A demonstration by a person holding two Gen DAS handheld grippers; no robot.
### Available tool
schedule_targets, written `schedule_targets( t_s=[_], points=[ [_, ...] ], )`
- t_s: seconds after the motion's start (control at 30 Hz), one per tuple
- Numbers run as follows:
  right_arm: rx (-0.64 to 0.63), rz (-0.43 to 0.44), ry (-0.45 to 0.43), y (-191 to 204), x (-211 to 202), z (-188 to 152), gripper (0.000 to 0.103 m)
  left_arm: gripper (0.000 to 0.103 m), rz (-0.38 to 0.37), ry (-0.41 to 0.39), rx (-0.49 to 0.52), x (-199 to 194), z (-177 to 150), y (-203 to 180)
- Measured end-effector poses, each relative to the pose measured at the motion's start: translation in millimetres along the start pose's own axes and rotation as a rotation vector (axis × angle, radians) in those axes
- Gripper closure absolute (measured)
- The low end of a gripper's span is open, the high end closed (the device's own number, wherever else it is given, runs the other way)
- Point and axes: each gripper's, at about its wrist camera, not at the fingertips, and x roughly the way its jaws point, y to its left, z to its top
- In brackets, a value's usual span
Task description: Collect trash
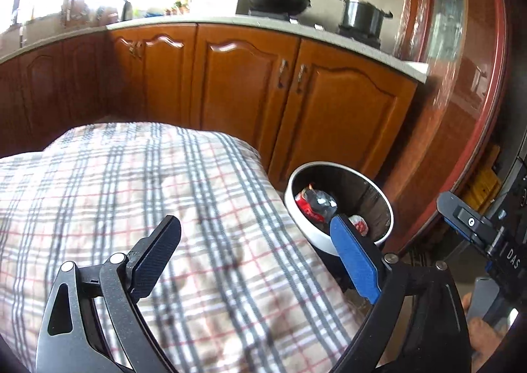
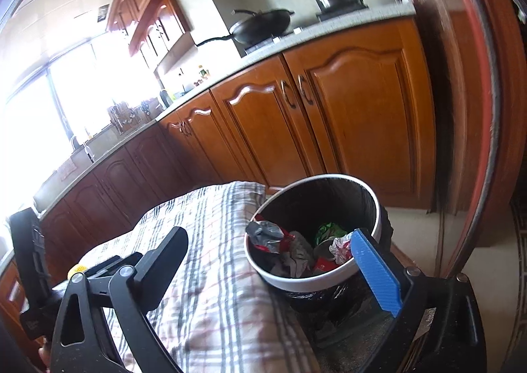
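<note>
Only the right wrist view shows green trash [image 2: 330,230] in the bin [image 2: 316,280], at 1 o'clock. Both grippers, left [image 1: 255,228] and right [image 2: 268,243], are spread wide, holding nothing.

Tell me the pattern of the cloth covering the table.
The cloth is plaid: grey and red stripes on white. It shows best in the left wrist view.

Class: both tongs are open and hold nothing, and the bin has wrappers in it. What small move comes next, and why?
Probably swing the left tongs back over the checked cloth to look for leftover trash: both are empty, and the bin already holds crumpled wrappers.
</note>
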Motion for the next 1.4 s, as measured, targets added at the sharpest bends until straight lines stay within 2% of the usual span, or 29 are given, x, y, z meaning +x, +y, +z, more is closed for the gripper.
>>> schedule_targets(
  t_s=[0.1, 0.3, 0.43, 0.6, 0.8, 0.97, 1.4],
  points=[
    [-0.058, -0.013, -0.053, 17.3, -15.8, -5.0, 0.000, 0.001, 0.045, -0.070, -0.010, -20.7, -0.8, 6.6],
    [-0.185, -0.069, -0.153, 43.8, -35.2, -13.2, 0.000, 0.000, 0.147, -0.210, 0.025, -56.0, -6.3, 9.8],
    [-0.205, -0.099, -0.194, 48.2, -41.0, -18.7, 0.000, 0.000, 0.235, -0.271, 0.102, -66.2, -18.6, 3.6],
    [-0.185, -0.107, -0.212, 43.0, -41.8, -26.0, 0.000, 0.000, 0.289, -0.282, 0.130, -68.0, -32.2, 5.7],
    [-0.225, -0.092, -0.230, 51.6, -43.9, -32.5, 0.000, 0.000, 0.329, -0.282, 0.097, -72.4, -37.1, 17.3],
    [-0.268, -0.089, -0.226, 62.8, -39.9, -37.7, 0.000, 0.000, 0.345, -0.272, 0.090, -71.2, -41.1, 23.3],
    [-0.284, -0.095, -0.193, 69.7, -30.7, -43.2, 0.000, 0.000, 0.336, -0.261, 0.078, -69.9, -45.2, 30.4]
  ],
)
